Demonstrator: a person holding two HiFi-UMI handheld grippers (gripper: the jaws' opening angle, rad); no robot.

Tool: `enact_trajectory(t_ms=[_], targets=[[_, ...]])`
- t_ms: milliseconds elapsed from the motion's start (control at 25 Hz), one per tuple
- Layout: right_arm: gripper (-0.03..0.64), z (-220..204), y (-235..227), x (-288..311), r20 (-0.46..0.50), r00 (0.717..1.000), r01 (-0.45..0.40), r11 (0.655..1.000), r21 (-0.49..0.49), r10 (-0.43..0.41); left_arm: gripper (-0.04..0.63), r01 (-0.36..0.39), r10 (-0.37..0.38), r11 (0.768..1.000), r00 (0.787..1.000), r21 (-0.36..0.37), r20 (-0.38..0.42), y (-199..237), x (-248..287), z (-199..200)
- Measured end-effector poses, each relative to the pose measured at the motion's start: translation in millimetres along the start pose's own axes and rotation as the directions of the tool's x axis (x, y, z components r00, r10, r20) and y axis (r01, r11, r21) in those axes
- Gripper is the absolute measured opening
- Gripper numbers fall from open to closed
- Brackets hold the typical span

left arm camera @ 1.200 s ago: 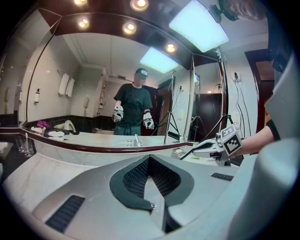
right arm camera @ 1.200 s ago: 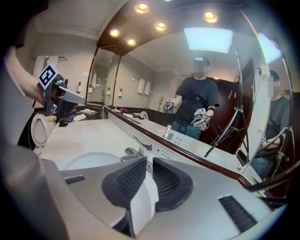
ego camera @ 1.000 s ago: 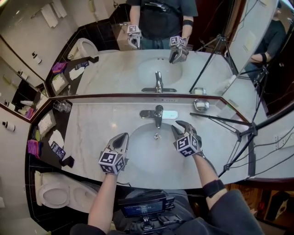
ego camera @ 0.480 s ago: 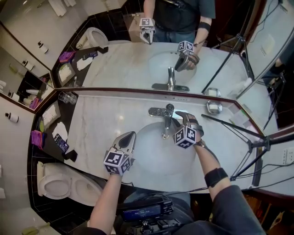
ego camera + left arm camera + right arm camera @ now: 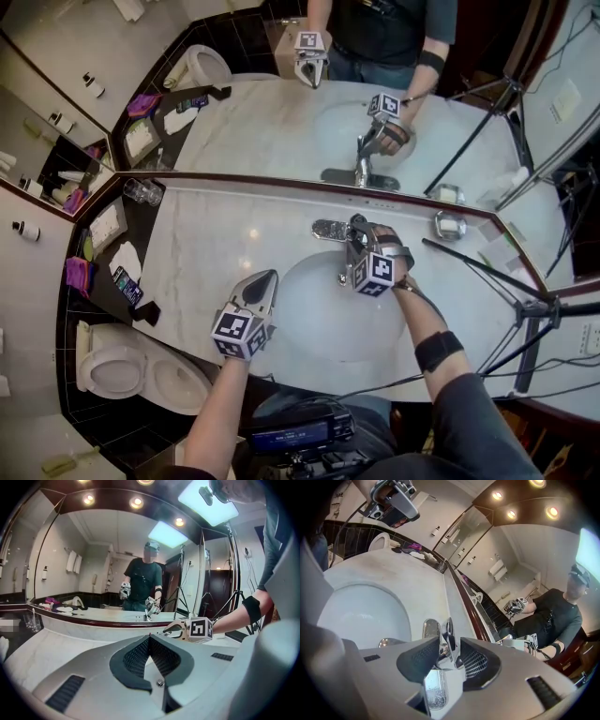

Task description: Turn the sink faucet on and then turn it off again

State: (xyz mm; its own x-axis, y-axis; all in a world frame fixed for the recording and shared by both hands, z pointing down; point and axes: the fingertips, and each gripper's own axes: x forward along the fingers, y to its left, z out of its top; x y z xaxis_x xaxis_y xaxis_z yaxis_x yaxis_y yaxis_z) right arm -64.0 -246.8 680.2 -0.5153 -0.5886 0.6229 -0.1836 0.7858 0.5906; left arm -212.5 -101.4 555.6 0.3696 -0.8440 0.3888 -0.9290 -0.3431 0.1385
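Across the bathroom wall runs a pale marble worktop (image 5: 216, 253), with a wide mirror (image 5: 262, 131) rising from its back edge and a white toilet (image 5: 112, 366) standing past its left end. Sunk into the worktop is the oval sink basin (image 5: 314, 323), white and dry-looking. Over the basin's near left rim hangs the left claw (image 5: 265, 278), its jaws brought together at the tips with nothing between them (image 5: 149, 638), well apart from the tap. The right claw (image 5: 359, 228) reaches over the basin's back rim. Its jaws stand narrowly apart on either side of the upright lever of the chrome faucet (image 5: 446, 641), and the pads appear to touch the lever, though the glare makes this uncertain. The faucet (image 5: 330, 229) sits at the middle of the basin's back edge, just below the mirror. A small metal soap dish (image 5: 450, 225) rests to its right.
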Motion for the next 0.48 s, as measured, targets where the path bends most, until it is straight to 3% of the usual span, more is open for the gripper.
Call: enact_trajectory(t_ms=[320,480], targets=[[0.098,0,0,4,-0.010,0.998,0.060,0.993,-0.098,-0.061,0.002,-0.011,0.011,1.000,1.000,-0.020,-0.009,8,-1,-10],[0.098,1,2,3,-0.009,0.997,0.069,0.990,-0.120,-0.071,0.002,-0.011,0.010,1.000,1.000,-0.028,-0.013,9,-3,-14]])
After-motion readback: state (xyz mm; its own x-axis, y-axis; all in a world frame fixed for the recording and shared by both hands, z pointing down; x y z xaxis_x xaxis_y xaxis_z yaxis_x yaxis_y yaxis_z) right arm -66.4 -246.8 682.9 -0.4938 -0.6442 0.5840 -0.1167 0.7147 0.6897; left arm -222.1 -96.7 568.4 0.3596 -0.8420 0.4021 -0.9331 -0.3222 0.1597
